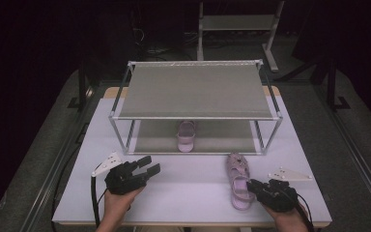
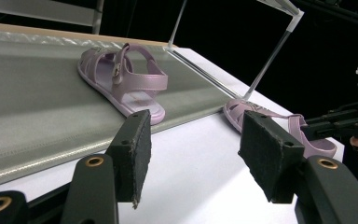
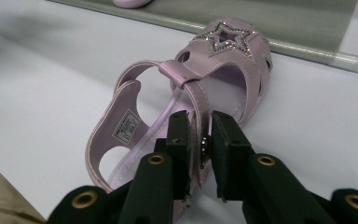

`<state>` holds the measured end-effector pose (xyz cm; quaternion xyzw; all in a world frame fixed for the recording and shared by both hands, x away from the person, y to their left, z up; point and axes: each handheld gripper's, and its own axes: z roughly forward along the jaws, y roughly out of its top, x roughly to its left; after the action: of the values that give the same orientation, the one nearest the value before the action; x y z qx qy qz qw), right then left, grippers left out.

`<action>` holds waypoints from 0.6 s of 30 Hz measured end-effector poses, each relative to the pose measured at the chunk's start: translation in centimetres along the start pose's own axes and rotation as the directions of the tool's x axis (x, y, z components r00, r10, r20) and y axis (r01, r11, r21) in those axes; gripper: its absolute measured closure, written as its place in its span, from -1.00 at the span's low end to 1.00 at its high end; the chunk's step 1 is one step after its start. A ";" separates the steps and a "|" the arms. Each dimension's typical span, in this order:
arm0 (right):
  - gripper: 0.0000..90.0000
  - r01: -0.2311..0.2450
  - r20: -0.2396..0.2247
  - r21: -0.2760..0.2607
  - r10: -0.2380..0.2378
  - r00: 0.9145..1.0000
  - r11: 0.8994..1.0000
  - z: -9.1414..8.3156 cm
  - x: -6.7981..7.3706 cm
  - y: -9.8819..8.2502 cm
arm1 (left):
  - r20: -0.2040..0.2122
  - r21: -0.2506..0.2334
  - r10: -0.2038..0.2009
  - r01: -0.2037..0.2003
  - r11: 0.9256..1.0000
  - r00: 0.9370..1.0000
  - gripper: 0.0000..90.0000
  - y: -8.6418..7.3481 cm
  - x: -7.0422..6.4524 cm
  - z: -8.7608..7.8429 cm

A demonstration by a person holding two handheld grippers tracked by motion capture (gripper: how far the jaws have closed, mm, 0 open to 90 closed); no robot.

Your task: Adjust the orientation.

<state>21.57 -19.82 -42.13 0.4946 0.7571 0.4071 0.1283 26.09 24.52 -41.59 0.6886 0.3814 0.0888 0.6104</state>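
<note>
A pink sandal with a glittery star lies on the white table in front of the rack. My right gripper is shut on its ankle strap by the buckle, the pads pressing the strap from both sides. The matching sandal rests on the rack's lower shelf. My left gripper hovers open at the front left with nothing between its pads. The held sandal and the right gripper show far off in the left gripper view.
A two-tier metal rack with grey shelves stands across the middle of the table. Its front posts flank the lower shelf. Another shelf unit stands on the dark floor behind.
</note>
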 end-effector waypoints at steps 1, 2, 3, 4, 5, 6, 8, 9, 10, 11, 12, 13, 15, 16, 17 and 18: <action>0.75 -0.004 0.001 0.001 0.004 1.000 1.000 0.0 0.0 0.0 | 0.000 -0.002 0.000 0.000 1.000 1.000 -0.04 0.0 0.0 0.0; 0.77 -0.013 0.000 -0.003 0.013 1.000 1.000 -0.1 -0.2 -0.1 | 0.000 -0.002 0.000 0.000 1.000 1.000 -0.04 0.0 0.0 -0.1; 0.78 -0.027 -0.005 -0.011 0.027 1.000 1.000 -0.1 -0.4 -0.1 | 0.001 -0.001 0.002 -0.002 1.000 1.000 -0.04 0.0 0.0 -0.1; 0.79 -0.035 -0.006 -0.017 0.035 0.999 0.999 -0.1 -0.5 -0.2 | 0.000 -0.002 0.002 -0.002 1.000 1.000 -0.04 0.1 0.1 -0.1; 0.80 -0.039 -0.006 -0.022 0.038 0.999 0.999 -0.2 -0.6 -0.3 | 0.000 -0.003 0.002 -0.002 1.000 1.000 -0.04 0.1 0.1 -0.2; 0.80 -0.046 -0.007 -0.026 0.046 0.999 0.999 -0.2 -0.8 -0.3 | -0.002 -0.002 0.002 -0.002 1.000 1.000 -0.04 0.0 0.1 -0.2; 0.81 -0.060 -0.016 -0.033 0.059 0.998 0.998 -0.3 -0.9 -0.3 | -0.004 -0.003 0.003 -0.003 1.000 1.000 -0.04 0.0 0.2 -0.2; 0.81 -0.073 -0.024 -0.037 0.072 0.997 0.997 -0.3 -1.0 -0.4 | -0.004 -0.004 0.002 -0.002 1.000 1.000 -0.04 0.0 0.2 -0.2; 0.81 -0.085 -0.032 -0.039 0.084 0.996 0.996 -0.3 -1.1 -0.4 | -0.006 -0.004 0.002 -0.002 1.000 1.000 -0.05 0.0 0.2 -0.3; 0.82 -0.096 -0.040 -0.044 0.094 0.995 0.994 -0.3 -1.2 -0.4 | -0.006 -0.004 0.003 -0.003 1.000 1.000 -0.05 0.0 0.2 -0.3; 0.82 -0.108 -0.046 -0.047 0.106 0.993 0.993 -0.3 -1.3 -0.4 | -0.007 -0.005 0.002 -0.002 1.000 1.000 -0.05 0.0 0.3 -0.3; 0.82 -0.119 -0.054 -0.049 0.116 0.992 0.992 -0.4 -1.4 -0.4 | -0.008 -0.007 -0.001 0.001 1.000 1.000 -0.06 0.0 0.3 -0.3; 0.82 -0.132 -0.063 -0.059 0.128 0.990 0.990 -0.4 -1.5 -0.4 | -0.010 -0.004 -0.001 0.001 1.000 1.000 -0.07 0.0 0.4 -0.2; 0.82 -0.142 -0.068 -0.061 0.138 0.988 0.988 -0.5 -1.5 -0.4 | -0.014 -0.002 0.001 -0.001 1.000 1.000 -0.09 0.0 0.5 -0.2; 0.82 -0.152 -0.078 -0.063 0.147 0.986 0.986 -0.5 -1.6 -0.4 | -0.016 -0.002 0.000 0.000 1.000 1.000 -0.09 0.0 0.5 -0.2; 0.82 -0.152 -0.078 -0.063 0.147 0.986 0.986 -0.5 -1.6 -0.4 | -0.016 -0.002 0.000 0.000 1.000 1.000 -0.11 0.0 0.5 -0.2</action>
<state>21.75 -21.54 -42.45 0.5299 0.7076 0.4594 0.0865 26.36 25.01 -41.72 0.6873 0.3859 0.0947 0.6081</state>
